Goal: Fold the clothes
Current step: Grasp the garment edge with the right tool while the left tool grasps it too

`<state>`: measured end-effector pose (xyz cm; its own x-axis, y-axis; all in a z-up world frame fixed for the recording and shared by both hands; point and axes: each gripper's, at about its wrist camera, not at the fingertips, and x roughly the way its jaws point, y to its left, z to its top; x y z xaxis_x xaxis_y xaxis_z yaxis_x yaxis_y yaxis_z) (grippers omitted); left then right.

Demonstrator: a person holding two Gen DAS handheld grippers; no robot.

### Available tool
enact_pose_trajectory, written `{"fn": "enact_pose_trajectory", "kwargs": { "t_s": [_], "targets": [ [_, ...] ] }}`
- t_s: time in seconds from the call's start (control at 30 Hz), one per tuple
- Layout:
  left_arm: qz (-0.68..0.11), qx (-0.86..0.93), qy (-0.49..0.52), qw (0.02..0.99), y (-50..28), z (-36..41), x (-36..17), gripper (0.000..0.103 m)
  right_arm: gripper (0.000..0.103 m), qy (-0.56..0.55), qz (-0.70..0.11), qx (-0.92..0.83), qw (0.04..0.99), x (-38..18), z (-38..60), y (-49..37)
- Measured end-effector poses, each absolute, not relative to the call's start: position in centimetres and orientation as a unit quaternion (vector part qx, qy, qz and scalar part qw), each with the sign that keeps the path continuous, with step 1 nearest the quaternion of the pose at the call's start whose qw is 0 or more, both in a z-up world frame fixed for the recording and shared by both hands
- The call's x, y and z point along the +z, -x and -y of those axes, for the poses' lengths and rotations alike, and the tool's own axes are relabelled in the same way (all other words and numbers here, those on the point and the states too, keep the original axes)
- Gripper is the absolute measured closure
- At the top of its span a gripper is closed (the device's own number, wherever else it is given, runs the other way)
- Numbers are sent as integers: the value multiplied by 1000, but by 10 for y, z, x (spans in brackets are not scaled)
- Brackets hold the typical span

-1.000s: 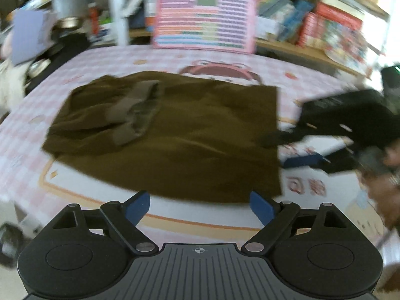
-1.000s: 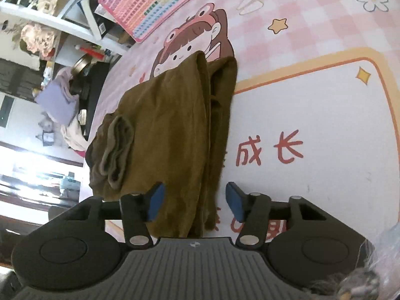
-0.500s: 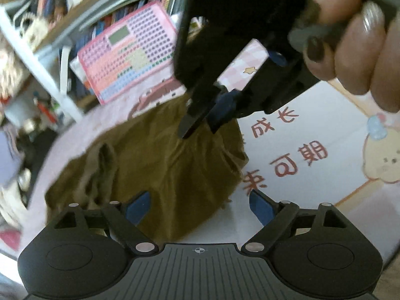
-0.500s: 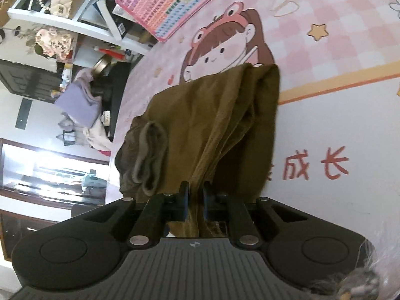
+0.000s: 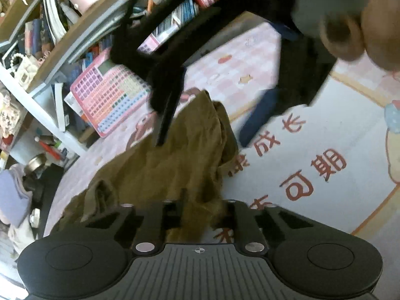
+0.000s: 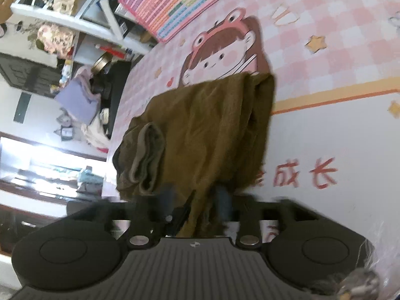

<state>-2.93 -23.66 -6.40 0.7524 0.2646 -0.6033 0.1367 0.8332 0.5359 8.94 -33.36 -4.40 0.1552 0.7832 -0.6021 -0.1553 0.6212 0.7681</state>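
Garment (image 6: pixel 205 130) mid-fold: left tool (image 5: pixel 197 212) pinches its hem; right tool (image 6: pixel 195 200) looks parted, grip unclear; next needs an even carry-over.

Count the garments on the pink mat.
1: the olive-brown garment, bunched beside the cartoon-girl print, near edge pinched by the left gripper. Anything beneath is hidden.

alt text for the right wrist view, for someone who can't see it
An olive-brown garment lies bunched on a pink cartoon play mat, its near edge running between the right gripper's blurred fingers. Cluttered shelves stand beyond.
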Motion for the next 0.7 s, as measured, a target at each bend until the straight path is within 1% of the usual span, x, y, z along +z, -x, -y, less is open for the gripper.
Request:
{"fn": "enact_pose_trajectory", "kwargs": {
  "t_s": [0.07,0.1,0.17,0.23,0.43,0.47,0.53,0.57,0.6,0.63,0.67,0.7],
  "targets": [
    [-340,37,-272,900,33,233,-55,94,33,-295,-566,319,701,-50,341,-92],
    [-336,38,-262,904,34,231,-50,94,29,-306,-573,312,694,-55,344,-94],
    [-331,39,-242,911,37,226,-42,94,27,-327,-587,297,679,-64,350,-98],
    [-331,37,-232,914,40,224,-37,94,24,-365,-594,291,656,-76,352,-103],
    [-323,17,-207,923,53,224,-23,95,24,-443,-596,264,616,-97,343,-118],
    [-323,11,-203,924,56,225,-20,95,25,-446,-593,261,617,-96,343,-120],
    [-322,-1,-196,926,61,226,-16,95,31,-448,-587,254,625,-95,346,-124],
    [-321,-7,-190,928,63,225,-14,95,41,-446,-585,249,630,-93,349,-126],
    [-320,-13,-181,930,64,224,-12,95,59,-443,-583,244,636,-92,353,-128],
    [-319,-19,-171,932,65,223,-10,95,68,-440,-582,243,639,-92,357,-129],
    [-318,-25,-162,934,66,222,-8,95,86,-436,-583,243,641,-91,361,-129],
    [-317,-31,-152,936,68,221,-6,95,90,-425,-583,246,647,-89,364,-129]
  ]
}}
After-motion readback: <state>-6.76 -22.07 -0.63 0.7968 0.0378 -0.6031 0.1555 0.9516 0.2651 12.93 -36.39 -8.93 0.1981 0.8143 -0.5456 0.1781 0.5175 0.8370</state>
